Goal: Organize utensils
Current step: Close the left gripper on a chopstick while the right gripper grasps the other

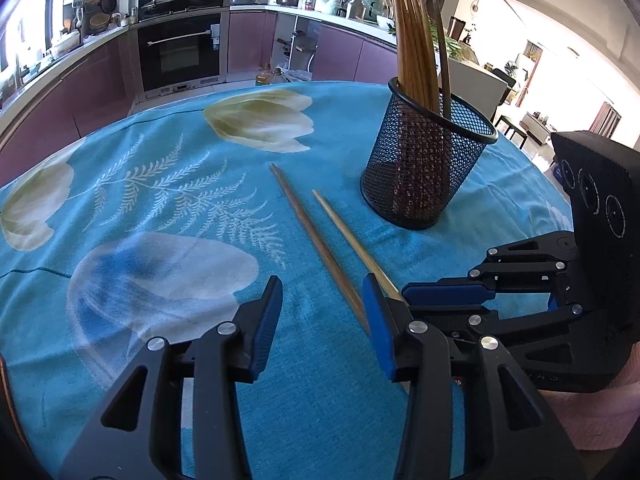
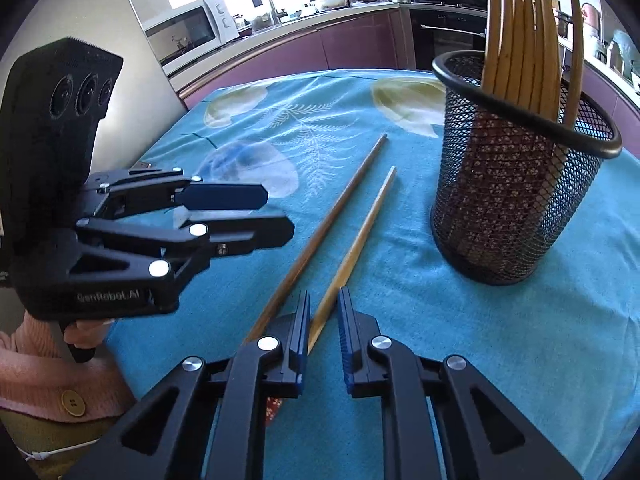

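Two wooden chopsticks lie side by side on the blue flowered tablecloth: a darker one (image 1: 320, 244) (image 2: 320, 228) and a lighter one (image 1: 352, 236) (image 2: 356, 248). A black mesh holder (image 1: 424, 164) (image 2: 516, 184) stands upright beyond them, with several chopsticks (image 1: 416, 40) (image 2: 524, 32) in it. My left gripper (image 1: 324, 320) is open and empty, its jaws wide apart near the darker chopstick's near end. My right gripper (image 2: 324, 328) is open with a narrow gap; the lighter chopstick's near end lies in that gap, below the jaws. Each gripper shows in the other's view, the right gripper (image 1: 448, 300) and the left gripper (image 2: 272, 212).
The table edge (image 1: 64, 148) curves round at the far side. Kitchen cabinets (image 1: 100, 80), an oven (image 1: 180, 52) and a cluttered counter lie beyond. A microwave (image 2: 192, 32) sits at the back left in the right wrist view. The person's pink sleeve (image 2: 40, 376) is near the front.
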`<state>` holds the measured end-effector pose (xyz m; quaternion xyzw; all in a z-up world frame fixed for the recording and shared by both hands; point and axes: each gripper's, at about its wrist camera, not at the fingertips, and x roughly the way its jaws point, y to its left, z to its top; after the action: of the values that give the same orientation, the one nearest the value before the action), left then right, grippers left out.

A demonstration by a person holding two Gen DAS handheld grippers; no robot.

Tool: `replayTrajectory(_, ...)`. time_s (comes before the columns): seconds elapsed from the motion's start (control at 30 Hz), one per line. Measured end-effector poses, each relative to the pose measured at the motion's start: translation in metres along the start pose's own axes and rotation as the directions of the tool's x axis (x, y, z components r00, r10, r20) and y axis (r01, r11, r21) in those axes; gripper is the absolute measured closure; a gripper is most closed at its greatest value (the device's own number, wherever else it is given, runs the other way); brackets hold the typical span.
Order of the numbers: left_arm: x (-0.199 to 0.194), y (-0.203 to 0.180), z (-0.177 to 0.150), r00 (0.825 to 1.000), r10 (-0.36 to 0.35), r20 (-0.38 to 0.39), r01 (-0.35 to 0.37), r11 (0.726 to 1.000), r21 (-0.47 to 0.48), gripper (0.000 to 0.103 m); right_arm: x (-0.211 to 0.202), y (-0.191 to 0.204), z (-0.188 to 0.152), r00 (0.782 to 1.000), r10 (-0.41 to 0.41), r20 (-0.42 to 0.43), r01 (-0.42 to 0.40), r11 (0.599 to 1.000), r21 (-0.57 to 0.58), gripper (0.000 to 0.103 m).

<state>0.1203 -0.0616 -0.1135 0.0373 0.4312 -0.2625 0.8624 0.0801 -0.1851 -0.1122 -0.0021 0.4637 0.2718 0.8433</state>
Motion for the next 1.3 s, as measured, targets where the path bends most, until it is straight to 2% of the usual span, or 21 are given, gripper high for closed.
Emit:
replayTrajectory(0.17,0.006,-0.002,0.000,1.000,0.000,-0.020,0.000,1.000,0.007,0.065,0.002,-0.009,0.005,1.000,-0.008,0.013,0.008,1.000,0.029,0.095)
replayTrajectory(0.57,0.021,-0.008,0.009,0.998,0.015,-0.054,-0.014,1.000,0.024,0.069,-0.002,-0.020,0.004,1.000,-0.020,0.024,0.018,0.998,0.063,0.095)
replayTrajectory(0.67,0.026,-0.008,0.009,0.997,0.030,-0.066,-0.029,0.999,0.017,0.076,-0.003,-0.021,0.003,0.999,-0.019,0.025,0.018,0.998,0.064,0.095)
replayTrajectory(0.73,0.025,-0.008,0.009,0.998,0.026,-0.065,-0.026,1.000,0.008,0.084,-0.004,-0.021,0.003,1.000,-0.019,0.025,0.018,0.998,0.062,0.095)
replayTrajectory(0.93,0.017,-0.007,0.002,0.997,0.054,-0.055,-0.055,0.998,-0.012,0.091,-0.005,-0.022,0.003,0.999,-0.022,0.026,0.021,0.998,0.058,0.095)
replayTrajectory(1.07,0.012,-0.005,-0.003,0.996,0.061,-0.059,-0.062,0.998,-0.026,0.091,-0.004,-0.021,0.004,0.999,-0.032,0.027,0.031,0.998,0.051,0.093)
replayTrajectory(1.1,0.011,-0.005,-0.003,0.996,0.065,-0.060,-0.067,0.997,-0.025,0.088,-0.004,-0.021,0.005,0.999,-0.034,0.028,0.032,0.998,0.052,0.093)
replayTrajectory(1.23,0.012,-0.003,-0.001,0.995,0.080,-0.056,-0.081,0.997,-0.018,0.086,-0.002,-0.020,0.008,0.999,-0.044,0.032,0.042,0.998,0.052,0.090)
replayTrajectory(1.3,0.013,-0.002,0.002,0.995,0.079,-0.054,-0.081,0.996,-0.022,0.084,-0.002,-0.020,0.009,0.998,-0.045,0.034,0.044,0.998,0.049,0.085)
